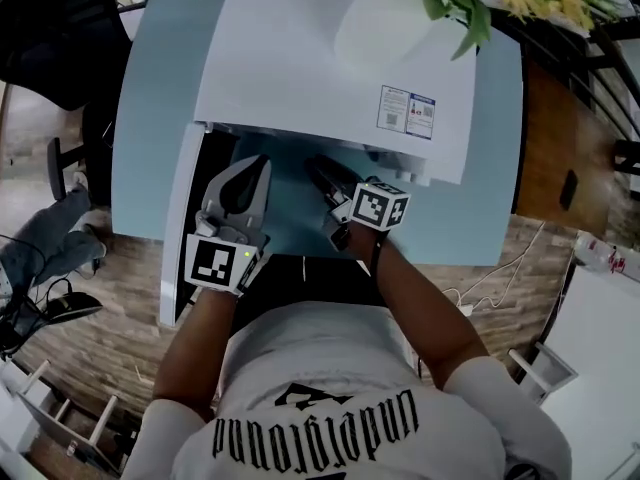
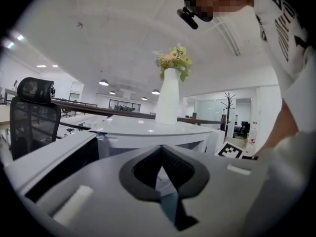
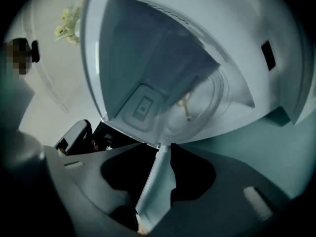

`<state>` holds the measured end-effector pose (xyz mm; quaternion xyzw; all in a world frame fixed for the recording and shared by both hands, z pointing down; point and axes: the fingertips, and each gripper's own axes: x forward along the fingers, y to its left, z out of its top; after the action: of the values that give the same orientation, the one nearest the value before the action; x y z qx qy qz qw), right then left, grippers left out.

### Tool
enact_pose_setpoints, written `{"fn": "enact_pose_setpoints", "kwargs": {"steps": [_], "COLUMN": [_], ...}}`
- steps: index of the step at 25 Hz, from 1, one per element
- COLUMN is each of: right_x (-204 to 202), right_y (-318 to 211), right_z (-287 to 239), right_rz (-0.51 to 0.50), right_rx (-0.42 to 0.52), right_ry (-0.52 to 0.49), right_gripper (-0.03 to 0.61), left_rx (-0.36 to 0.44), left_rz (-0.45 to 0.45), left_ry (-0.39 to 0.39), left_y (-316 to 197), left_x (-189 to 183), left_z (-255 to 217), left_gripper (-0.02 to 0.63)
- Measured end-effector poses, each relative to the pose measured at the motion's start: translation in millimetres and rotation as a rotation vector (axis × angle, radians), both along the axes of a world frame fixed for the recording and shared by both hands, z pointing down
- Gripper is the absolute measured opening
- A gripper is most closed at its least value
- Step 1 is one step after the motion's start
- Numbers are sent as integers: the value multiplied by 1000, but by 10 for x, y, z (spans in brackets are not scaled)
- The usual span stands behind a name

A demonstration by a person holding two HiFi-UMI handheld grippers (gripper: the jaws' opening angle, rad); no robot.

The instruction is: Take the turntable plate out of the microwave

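The white microwave (image 1: 320,68) stands on a round pale blue table (image 1: 150,118) with its door (image 1: 183,218) swung open to the left. In the right gripper view the clear glass turntable plate (image 3: 202,100) lies on the cavity floor, just beyond my right gripper (image 3: 163,154). That gripper's jaws stand apart with nothing between them. From the head view, the right gripper (image 1: 318,168) points into the cavity mouth, and the plate is hidden under the microwave's top. My left gripper (image 1: 255,168) is beside it at the door side, shut and empty (image 2: 161,154).
A white vase (image 1: 390,18) with flowers stands on top of the microwave, also seen in the left gripper view as the vase (image 2: 168,98). A black office chair (image 1: 60,28) is at the far left. White furniture (image 1: 600,338) stands at the right.
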<state>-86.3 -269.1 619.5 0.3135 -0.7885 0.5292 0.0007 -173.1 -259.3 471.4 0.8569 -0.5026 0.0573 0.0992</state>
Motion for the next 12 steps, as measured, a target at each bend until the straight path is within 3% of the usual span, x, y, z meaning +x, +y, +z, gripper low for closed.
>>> {"fn": "enact_pose_setpoints", "kwargs": {"steps": [5,12], "right_x": [-79,-140], "right_y": [-145,-289], "right_z": [274,382], "right_rz": [87,188], "right_rx": [-141,-234], "right_ry": [-135,-272], "right_gripper": [144,144], "left_rx": [17,-16], "left_rz": [-22,-25], "left_ry": [-5,14], "left_y": [-59,3], "left_x": [-45,-36], "left_z": [190,399], "left_gripper": [51,49]}}
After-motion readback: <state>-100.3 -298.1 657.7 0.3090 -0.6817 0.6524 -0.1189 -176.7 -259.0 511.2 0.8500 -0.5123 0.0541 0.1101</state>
